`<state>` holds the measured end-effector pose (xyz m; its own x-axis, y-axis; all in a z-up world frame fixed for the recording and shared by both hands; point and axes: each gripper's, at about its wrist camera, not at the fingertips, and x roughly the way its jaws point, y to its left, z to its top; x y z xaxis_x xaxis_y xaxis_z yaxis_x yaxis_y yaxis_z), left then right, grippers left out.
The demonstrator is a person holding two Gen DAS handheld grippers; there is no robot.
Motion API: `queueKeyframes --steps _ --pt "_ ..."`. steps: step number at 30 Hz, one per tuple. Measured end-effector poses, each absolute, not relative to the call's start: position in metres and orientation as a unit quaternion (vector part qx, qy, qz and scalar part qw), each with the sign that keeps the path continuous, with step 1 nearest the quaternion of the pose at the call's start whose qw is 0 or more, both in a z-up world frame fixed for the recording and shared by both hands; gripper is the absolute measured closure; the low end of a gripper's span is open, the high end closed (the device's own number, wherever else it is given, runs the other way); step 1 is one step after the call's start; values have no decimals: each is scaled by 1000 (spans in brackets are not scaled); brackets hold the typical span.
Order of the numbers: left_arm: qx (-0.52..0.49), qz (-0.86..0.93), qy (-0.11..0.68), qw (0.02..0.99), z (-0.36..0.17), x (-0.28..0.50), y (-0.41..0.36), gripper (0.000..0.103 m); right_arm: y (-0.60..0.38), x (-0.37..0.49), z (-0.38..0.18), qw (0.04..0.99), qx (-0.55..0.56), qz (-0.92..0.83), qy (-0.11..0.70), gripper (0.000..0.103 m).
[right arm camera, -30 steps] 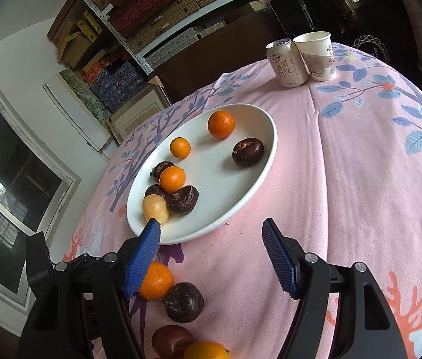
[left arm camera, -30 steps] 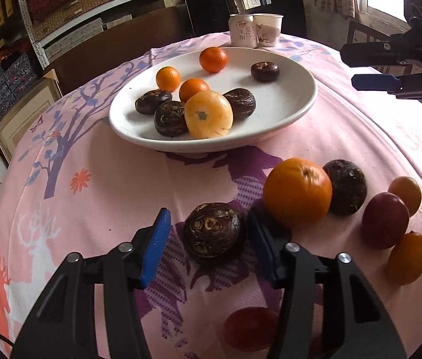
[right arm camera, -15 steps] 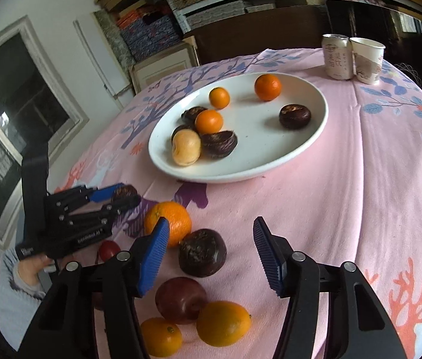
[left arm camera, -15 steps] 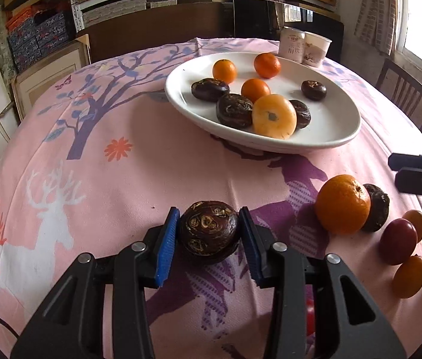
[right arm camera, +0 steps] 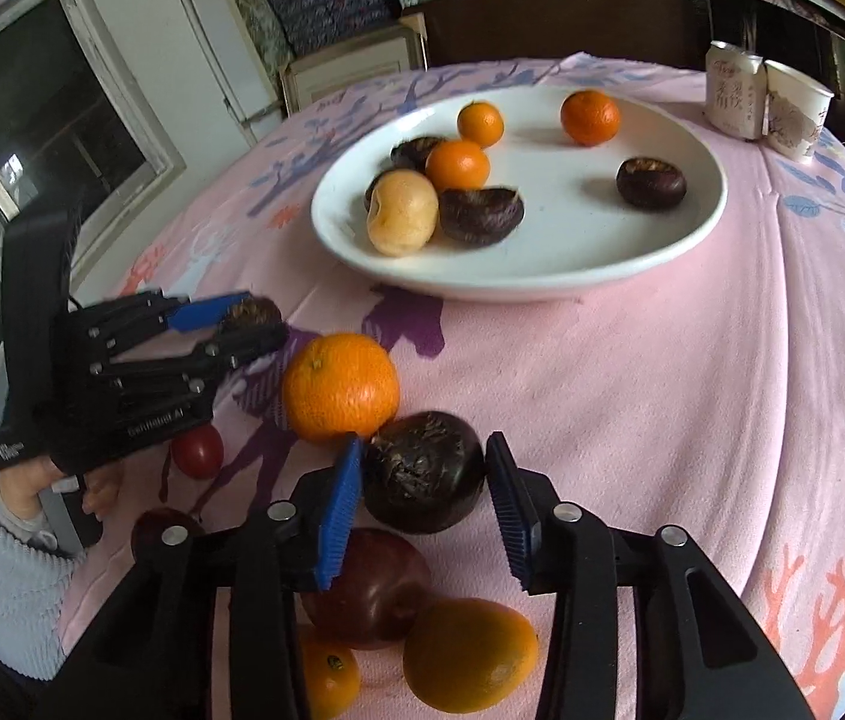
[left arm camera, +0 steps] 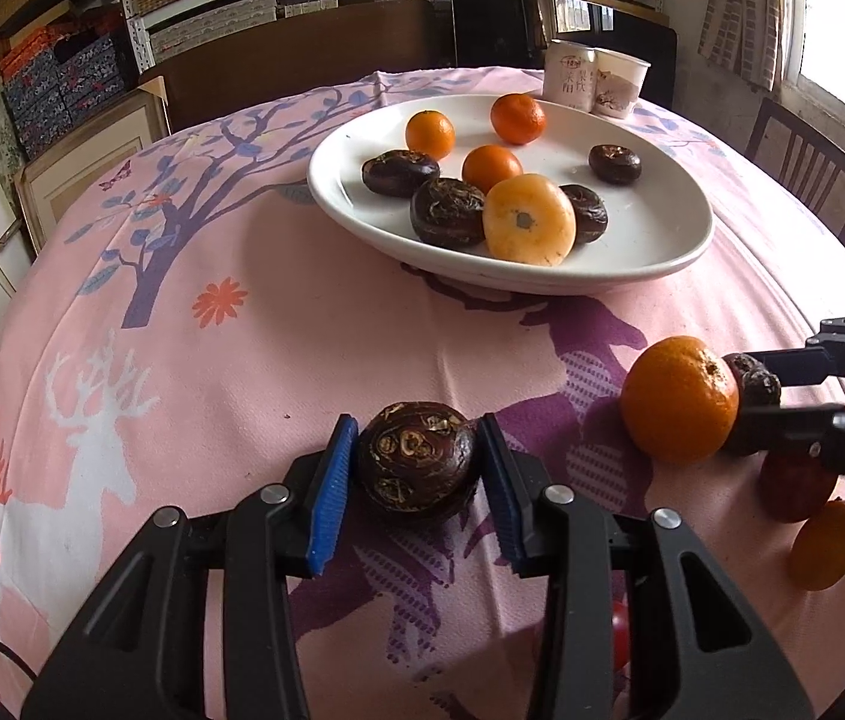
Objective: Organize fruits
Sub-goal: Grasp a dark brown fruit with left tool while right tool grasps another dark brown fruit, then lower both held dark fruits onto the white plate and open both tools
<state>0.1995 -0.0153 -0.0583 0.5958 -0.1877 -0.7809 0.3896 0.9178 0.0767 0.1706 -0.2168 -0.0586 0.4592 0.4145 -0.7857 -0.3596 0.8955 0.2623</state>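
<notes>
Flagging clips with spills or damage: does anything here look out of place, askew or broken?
Nothing looks spilled or broken. Several fruits lie loose on the pink printed tablecloth instead of on the white oval plate, among them a large orange. On the plate, one dark wrinkled fruit shows an uneven, chipped-looking rim.

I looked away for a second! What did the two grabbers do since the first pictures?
Both have been closing. The left gripper now pinches the dark fruit it was straddling. The right gripper swung from the plate over to another dark fruit, closing around it. The plate's fruit and the big orange stayed put.
</notes>
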Motion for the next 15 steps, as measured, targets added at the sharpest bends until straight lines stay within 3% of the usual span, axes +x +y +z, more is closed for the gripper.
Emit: queueKeyframes --steps 15 --pt "106 -169 411 890 -55 198 -12 63 -243 174 -52 871 66 185 450 60"
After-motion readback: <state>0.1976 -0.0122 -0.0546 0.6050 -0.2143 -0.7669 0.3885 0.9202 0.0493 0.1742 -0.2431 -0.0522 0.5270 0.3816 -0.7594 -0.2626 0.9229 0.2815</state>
